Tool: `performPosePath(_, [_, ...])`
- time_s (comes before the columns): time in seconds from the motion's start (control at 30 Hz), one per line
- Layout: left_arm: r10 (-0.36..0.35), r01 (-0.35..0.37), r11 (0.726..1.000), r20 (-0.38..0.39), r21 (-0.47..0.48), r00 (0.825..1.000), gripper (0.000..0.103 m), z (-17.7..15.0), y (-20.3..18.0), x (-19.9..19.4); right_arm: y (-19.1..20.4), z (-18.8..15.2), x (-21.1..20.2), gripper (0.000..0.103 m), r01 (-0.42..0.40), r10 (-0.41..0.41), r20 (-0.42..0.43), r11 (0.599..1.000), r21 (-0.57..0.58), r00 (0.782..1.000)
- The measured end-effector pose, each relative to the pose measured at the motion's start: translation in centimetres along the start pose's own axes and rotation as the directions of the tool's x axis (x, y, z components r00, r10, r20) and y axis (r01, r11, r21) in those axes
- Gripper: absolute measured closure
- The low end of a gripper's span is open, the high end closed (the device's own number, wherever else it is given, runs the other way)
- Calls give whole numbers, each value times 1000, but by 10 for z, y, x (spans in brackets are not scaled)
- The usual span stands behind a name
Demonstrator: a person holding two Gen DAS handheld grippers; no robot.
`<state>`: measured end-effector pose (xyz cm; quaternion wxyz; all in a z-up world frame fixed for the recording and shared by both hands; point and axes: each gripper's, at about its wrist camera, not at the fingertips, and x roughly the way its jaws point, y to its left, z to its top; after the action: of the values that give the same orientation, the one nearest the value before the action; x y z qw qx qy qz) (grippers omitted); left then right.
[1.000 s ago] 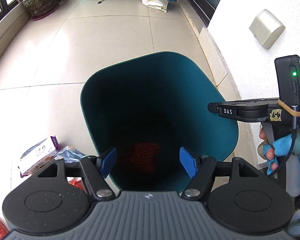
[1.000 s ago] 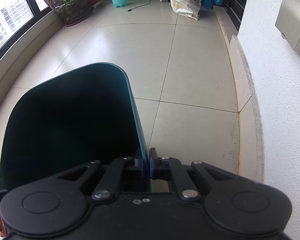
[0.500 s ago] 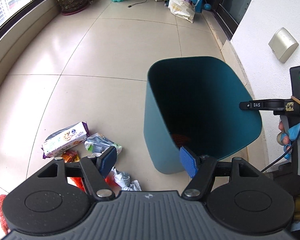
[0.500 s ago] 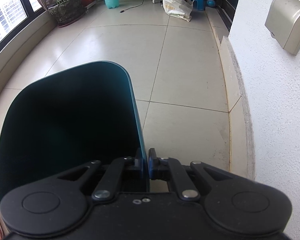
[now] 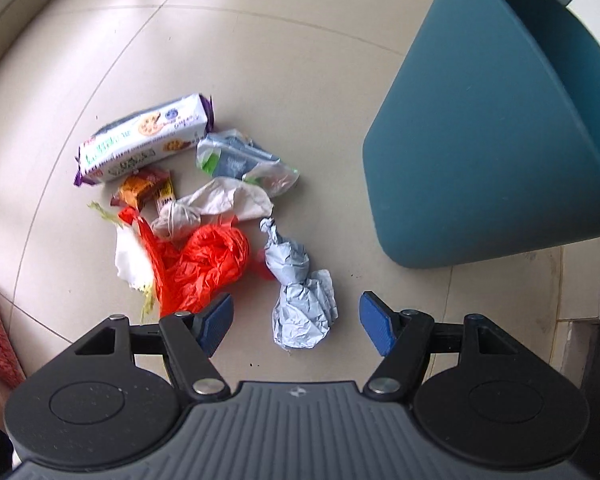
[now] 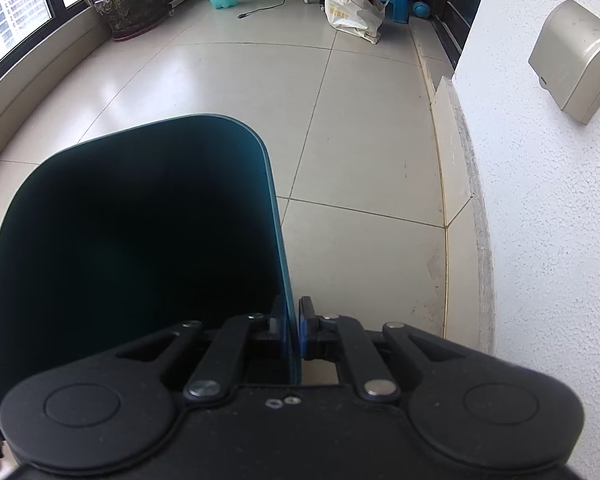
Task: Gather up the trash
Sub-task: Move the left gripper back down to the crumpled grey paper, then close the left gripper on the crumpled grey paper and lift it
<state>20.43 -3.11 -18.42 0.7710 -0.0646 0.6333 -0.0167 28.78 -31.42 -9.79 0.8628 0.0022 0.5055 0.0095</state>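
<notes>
Bin [image 5: 496, 152] one, biscuit packet [image 5: 144, 140] one, red bag [image 5: 204, 264] one, paper wads [image 5: 300, 292] two

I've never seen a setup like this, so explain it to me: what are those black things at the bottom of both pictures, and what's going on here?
Each black thing is a hand-held claw with a camera looking along its two fingers; a person carries one in each hand. The left claw is open and empty above a pile of litter on the tiled floor: a crumpled blue-grey paper between its fingers, an orange plastic bag, a white tissue and a biscuit packet. The right claw is shut on the rim of the teal bin, holding it beside the white wall.
</notes>
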Motion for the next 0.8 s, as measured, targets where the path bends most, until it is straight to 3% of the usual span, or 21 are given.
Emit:
performPosePath(0.27, [-26,12,995,-147,-96,989,34,-1,9,104,0,-3,0,98,-17,17,14,999,-40,1000])
performPosePath(0.43, [-57,28,989,-193,-148,980,34,2,12,143,2,-5,0,98,-17,18,18,999,-50,1000])
performPosePath(0.6, [-70,28,983,-228,-180,971,34,0,13,169,2,-7,-1,98,-17,18,14,998,-55,1000])
performPosePath(0.77, [-42,14,990,-201,-140,979,36,-1,8,172,5,-9,1,98,-12,13,11,998,-56,1000])
performPosePath(0.8, [-45,17,990,-197,-141,979,44,-2,8,172,6,-9,0,98,-10,11,11,998,-58,1000])
